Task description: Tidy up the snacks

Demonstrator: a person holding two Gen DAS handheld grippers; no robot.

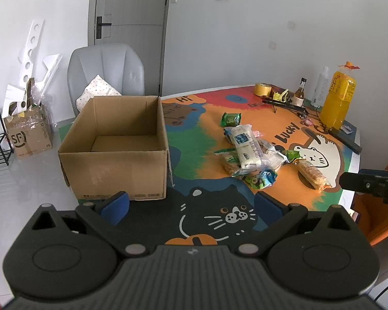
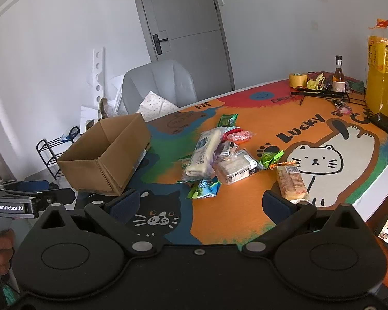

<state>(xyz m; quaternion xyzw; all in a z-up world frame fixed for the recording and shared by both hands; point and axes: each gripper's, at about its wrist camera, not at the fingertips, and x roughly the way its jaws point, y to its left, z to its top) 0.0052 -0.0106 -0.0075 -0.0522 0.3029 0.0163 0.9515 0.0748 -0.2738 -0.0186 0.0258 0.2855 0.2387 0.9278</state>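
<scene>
Left wrist view: the left gripper [image 1: 191, 202] is hovering low over the bench [image 1: 320, 201], its fingers [image 1: 116, 205] standing wide apart and holding nothing. One cardboard box [image 1: 116, 170] is sitting open and empty at the bench's left end, and the snack pile [image 1: 251, 152] is lying well to its right, one long white packet [image 1: 245, 147] resting across the top. Right wrist view: the right gripper [image 2: 203, 202] is likewise spread open and empty, pointing at the same pile [image 2: 219, 160]; roughly nine packets are showing, though overlaps are making the count uncertain. One biscuit packet [image 2: 292, 183] is lying apart, just beyond the right finger. Judgement: the packets are looking light, soft and crinkly, with slippery film and breakable contents, so each is calling for a gentle hold across the middle of its body rather than by a sealed end
</scene>
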